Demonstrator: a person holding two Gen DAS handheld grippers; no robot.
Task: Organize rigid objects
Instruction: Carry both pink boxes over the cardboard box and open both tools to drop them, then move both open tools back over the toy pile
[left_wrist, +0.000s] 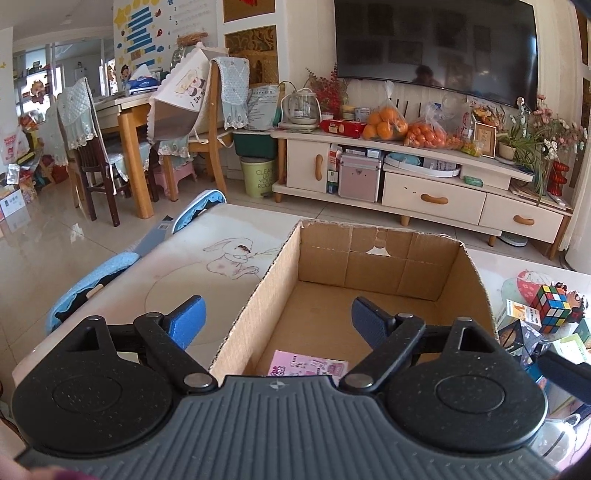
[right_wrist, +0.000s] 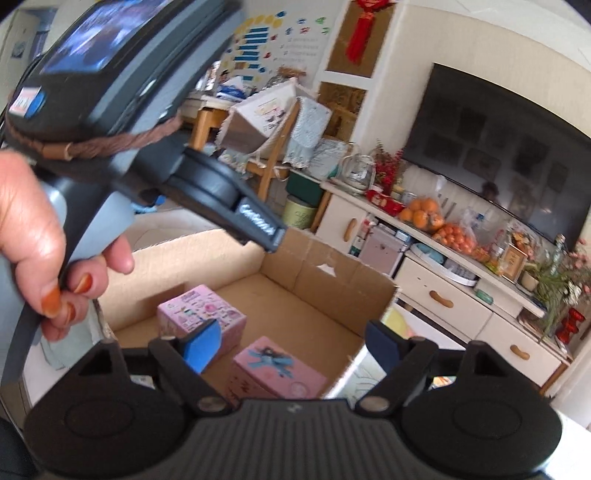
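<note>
An open cardboard box (left_wrist: 388, 266) stands on the pale table (left_wrist: 207, 236). My left gripper (left_wrist: 279, 317) is open and hovers over the box's near left wall, one blue pad outside, one inside. A pink printed box (left_wrist: 306, 365) lies on the floor of the carton just below it. In the right wrist view the carton (right_wrist: 325, 273) holds two pink boxes: one with printed figures (right_wrist: 201, 317), one with a blue bow (right_wrist: 277, 365). My right gripper (right_wrist: 293, 343) is open above the bow box, pads clear of it. A hand (right_wrist: 33, 236) holds the left gripper (right_wrist: 221, 192) over the carton.
A Rubik's cube (left_wrist: 552, 304) and several small cartons (left_wrist: 524, 314) lie on the table right of the box. Beyond the table stand a white TV cabinet (left_wrist: 436, 195) with oranges, a dining table with chairs (left_wrist: 207, 122) and a green bin (left_wrist: 258, 177).
</note>
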